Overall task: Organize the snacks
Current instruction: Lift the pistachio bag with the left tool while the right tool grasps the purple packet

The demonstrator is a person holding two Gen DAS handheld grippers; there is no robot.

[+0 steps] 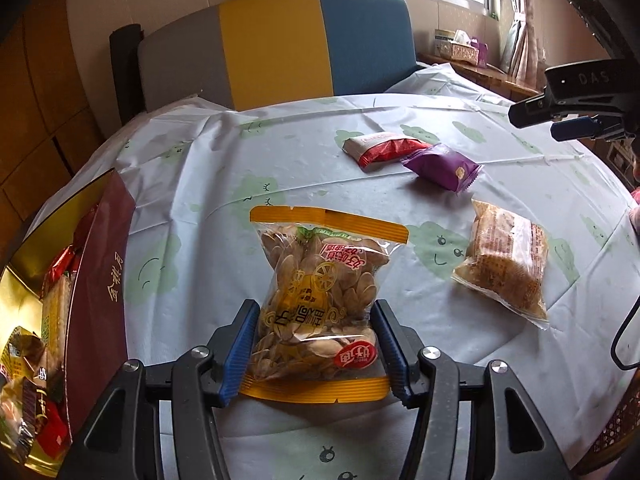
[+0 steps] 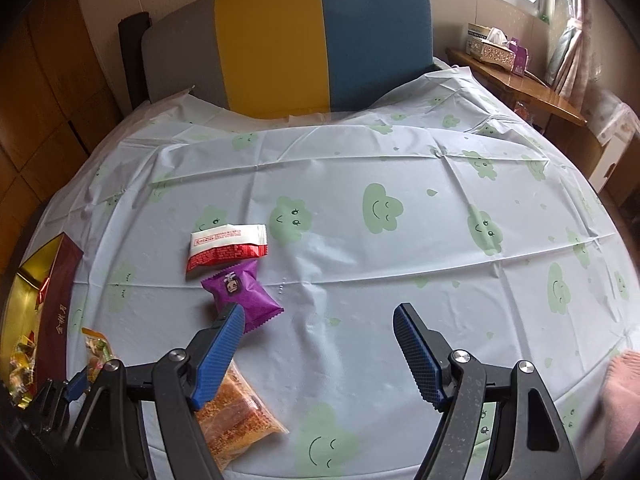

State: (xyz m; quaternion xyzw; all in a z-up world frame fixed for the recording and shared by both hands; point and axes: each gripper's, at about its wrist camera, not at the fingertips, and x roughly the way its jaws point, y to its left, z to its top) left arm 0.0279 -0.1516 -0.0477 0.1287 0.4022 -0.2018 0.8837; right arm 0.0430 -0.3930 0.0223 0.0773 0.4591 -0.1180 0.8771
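A clear bag of pale seeds with orange ends (image 1: 320, 292) lies on the cloud-print tablecloth (image 1: 200, 184). My left gripper (image 1: 316, 306) straddles its near half, the blue pads close beside its sides, jaws wide. Left of it stands a dark red box (image 1: 100, 280) with a gold inside and several snacks in it. Farther off lie a red-and-white packet (image 1: 384, 150), a purple packet (image 1: 444, 166) and a brown crispy-cake pack (image 1: 504, 256). My right gripper (image 2: 318, 314) hangs open over bare cloth, nothing between its fingers. The purple packet (image 2: 240, 292) is just past its left fingertip.
A grey, yellow and blue chair back (image 2: 280, 40) stands behind the table. A wooden side table with a tissue box (image 2: 496, 50) is at the far right. A pink sleeve (image 2: 624, 392) shows at the right edge. The right half of the tablecloth (image 2: 480, 200) is bare.
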